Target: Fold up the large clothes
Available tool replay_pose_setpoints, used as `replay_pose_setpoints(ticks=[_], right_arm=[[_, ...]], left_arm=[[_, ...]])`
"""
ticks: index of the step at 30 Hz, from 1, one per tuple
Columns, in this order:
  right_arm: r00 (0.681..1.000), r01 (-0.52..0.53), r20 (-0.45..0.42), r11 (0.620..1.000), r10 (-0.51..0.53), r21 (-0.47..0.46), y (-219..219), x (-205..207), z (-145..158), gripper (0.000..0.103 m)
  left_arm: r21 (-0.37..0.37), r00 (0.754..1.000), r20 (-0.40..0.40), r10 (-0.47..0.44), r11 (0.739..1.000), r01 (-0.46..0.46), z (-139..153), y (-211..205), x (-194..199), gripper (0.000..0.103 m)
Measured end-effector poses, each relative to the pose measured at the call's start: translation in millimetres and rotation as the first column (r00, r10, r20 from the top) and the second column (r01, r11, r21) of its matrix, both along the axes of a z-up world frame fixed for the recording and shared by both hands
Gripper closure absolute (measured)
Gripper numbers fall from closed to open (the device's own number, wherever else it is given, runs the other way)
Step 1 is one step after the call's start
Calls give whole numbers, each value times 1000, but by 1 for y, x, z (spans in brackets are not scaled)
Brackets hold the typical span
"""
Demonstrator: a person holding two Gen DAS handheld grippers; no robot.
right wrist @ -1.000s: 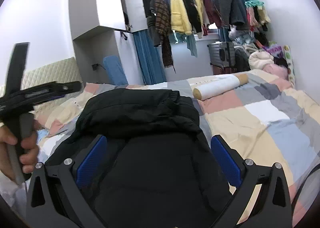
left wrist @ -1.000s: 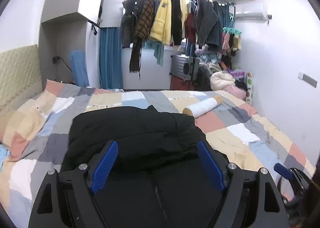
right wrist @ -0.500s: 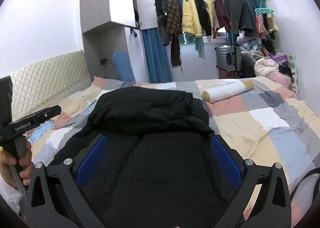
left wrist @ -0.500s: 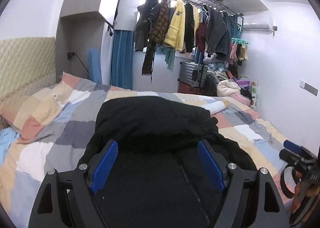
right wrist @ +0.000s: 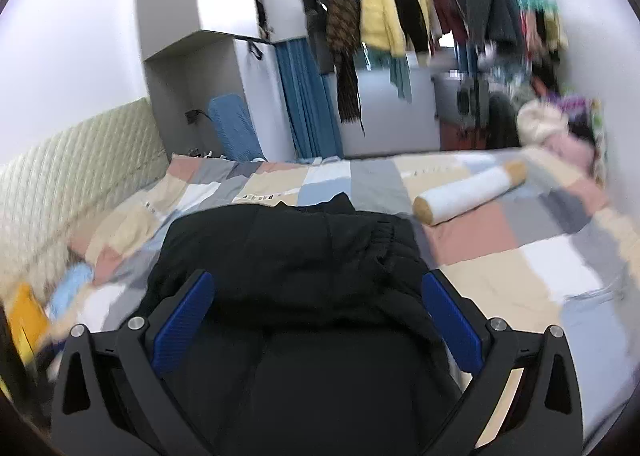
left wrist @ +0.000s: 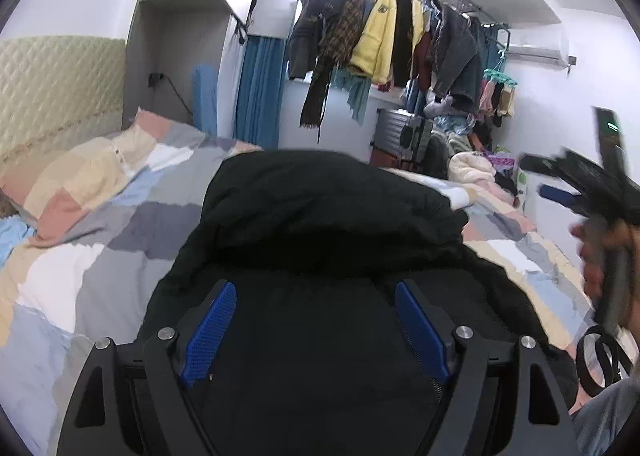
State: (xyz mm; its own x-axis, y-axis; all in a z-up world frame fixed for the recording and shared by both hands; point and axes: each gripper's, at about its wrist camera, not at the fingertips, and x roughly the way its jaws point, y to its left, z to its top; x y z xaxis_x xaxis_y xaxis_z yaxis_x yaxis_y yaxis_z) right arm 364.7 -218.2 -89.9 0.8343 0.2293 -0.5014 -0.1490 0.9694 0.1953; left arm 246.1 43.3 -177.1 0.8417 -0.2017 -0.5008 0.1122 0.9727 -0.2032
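Note:
A large black padded jacket lies folded over itself on the patchwork bed; it also fills the middle of the right wrist view as the jacket. My left gripper hovers low over its near part, jaws wide apart, blue pads clear of the cloth. My right gripper is open above the jacket too, with nothing between its pads. In the left wrist view the right gripper shows at the right edge, held by a hand.
A white bolster with tan ends lies on the bed to the right of the jacket. A quilted headboard stands at the left. Hanging clothes fill a ceiling rack at the back, with a suitcase and a clothes pile below.
The left gripper sank closer to the jacket and swung its view left. The right gripper rose and moved quickly, its picture now blurred; the other hand has left its view.

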Motion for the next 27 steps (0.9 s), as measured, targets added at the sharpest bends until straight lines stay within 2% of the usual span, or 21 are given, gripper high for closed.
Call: replay_pose_setpoints(ticks=[5,9,12,14,17,20,21,22,23,25,27], right_arm=[[996,23,-88,997,-16,79,-12,65,-49,4],[985,30,-170,991,-8,127,-23,91,-97,18],[986,40,-166,990,-18,134,-30,99,-114,19],[991,34,-132,996,-23,81,-30,104,-120,22],[993,26,-121,995,-14,93,-34,110,-125,30],[992,16,-129,990,2,142,-37,118,-128,48],[990,7,-140,991,11,130,-34,120,-129,58],[990,4,-139,996,8,91,-29,121,-127,68],[992,-11,-124,999,15,35,-22,119,-124,72],[995,-33,-93,998,28,-45,-10,113,-117,86],[997,-36,-75,997,31,-70,-6,110,-108,90]], left_arm=[[-43,999,-39,0,999,-2,-14,5,13,22],[-40,999,-34,12,999,-13,-21,3,19,22],[-25,1000,-27,16,1000,-16,-23,-1,24,22],[-2,999,-33,21,1000,-22,-28,-7,29,22],[7,999,-46,19,1000,-19,-33,-12,32,22],[17,998,-54,14,1000,-13,-36,-16,33,22],[21,998,-55,12,1000,-11,-36,-18,33,22],[25,998,-57,11,1000,-9,-36,-20,33,22],[29,998,-60,11,1000,-10,-37,-21,33,22],[30,998,-63,16,999,-14,-36,-21,32,22],[24,998,-58,17,1000,-16,-35,-20,31,22]])
